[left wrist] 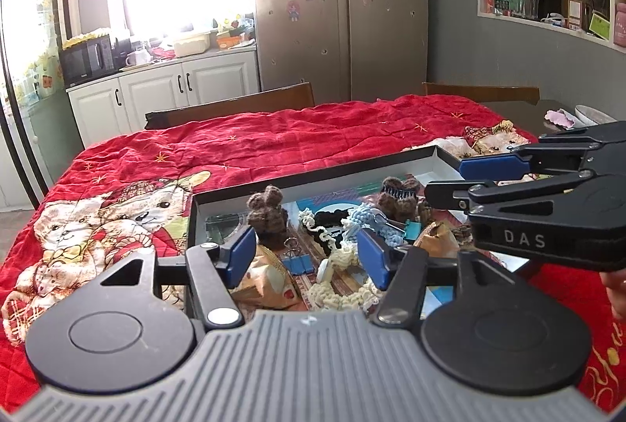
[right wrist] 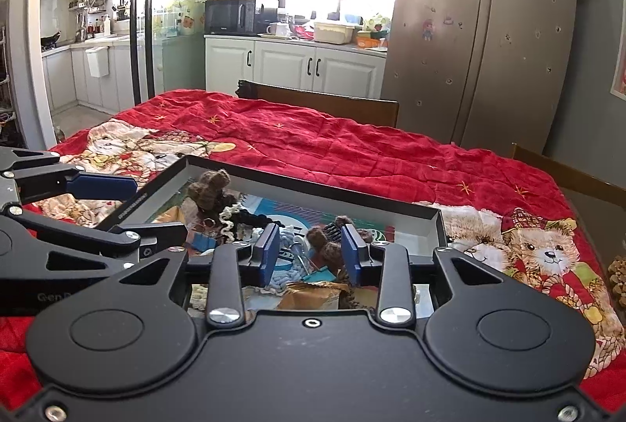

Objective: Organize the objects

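A shallow black box (left wrist: 313, 173) (right wrist: 313, 195) with grey inner walls lies on the red blanket, full of small items. Inside are a brown crocheted piece (left wrist: 268, 214) (right wrist: 209, 187), a second brown one (left wrist: 399, 195) (right wrist: 328, 244), cream yarn (left wrist: 344, 289), light blue yarn (left wrist: 364, 218) (right wrist: 291, 273) and a blue binder clip (left wrist: 297, 261). My left gripper (left wrist: 307, 257) (right wrist: 148, 206) hovers open over the box's near left part, nothing pressed between its blue pads. My right gripper (right wrist: 312, 253) (left wrist: 457, 179) hangs open over the right part, also gripping nothing.
A red bear-print blanket (left wrist: 274, 136) covers the table. Two wooden chair backs (left wrist: 234, 107) (left wrist: 481, 93) stand at the far side. A bowl (left wrist: 590, 114) sits on the bare far right corner. A pinecone-like object (right wrist: 618, 281) lies at the right edge. A hand (left wrist: 614, 289) shows at right.
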The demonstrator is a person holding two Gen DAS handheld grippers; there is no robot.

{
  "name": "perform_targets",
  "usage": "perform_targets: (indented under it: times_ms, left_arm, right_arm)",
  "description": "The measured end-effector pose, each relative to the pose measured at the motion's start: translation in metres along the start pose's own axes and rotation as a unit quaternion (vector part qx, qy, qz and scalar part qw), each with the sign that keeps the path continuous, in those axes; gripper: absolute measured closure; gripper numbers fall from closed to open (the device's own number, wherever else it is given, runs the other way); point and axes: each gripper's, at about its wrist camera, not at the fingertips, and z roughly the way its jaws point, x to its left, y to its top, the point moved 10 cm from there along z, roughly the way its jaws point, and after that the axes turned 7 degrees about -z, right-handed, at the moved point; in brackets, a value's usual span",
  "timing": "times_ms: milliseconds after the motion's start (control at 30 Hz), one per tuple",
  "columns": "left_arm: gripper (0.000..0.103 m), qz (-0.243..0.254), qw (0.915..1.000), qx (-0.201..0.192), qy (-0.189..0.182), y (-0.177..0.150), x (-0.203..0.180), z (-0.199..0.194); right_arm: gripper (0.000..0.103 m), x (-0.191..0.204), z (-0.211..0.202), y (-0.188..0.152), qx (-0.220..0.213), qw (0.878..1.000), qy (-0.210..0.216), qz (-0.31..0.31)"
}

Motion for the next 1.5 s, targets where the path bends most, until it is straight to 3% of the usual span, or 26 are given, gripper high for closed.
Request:
perform_targets:
  times_ms: [367,567,1000,1500]
  left_arm:
    - [0.026,-0.014,0.9999,-0.006,-0.002,-0.003,0.006,-0.032]
    - [0.02,-0.022,0.9997,-0.005,-0.003,-0.013,0.01,-0.05]
    - [0.015,-0.059,0.9981,0.016,-0.001,-0.04,0.018,-0.082]
    - [0.01,-0.065,0.9974,0.029,0.01,-0.069,0.01,-0.102]
  right_arm:
    - [0.065,0.01,-0.038,-0.002,-0.01,1.0,0.007,-0.005]
    - [0.058,0.017,-0.06,-0.008,-0.013,1.0,0.01,-0.002]
    - [0.049,0.029,-0.098,-0.036,-0.005,1.0,0.019,0.014]
    - [0.043,0.048,-0.123,-0.067,0.02,0.999,0.022,0.026]
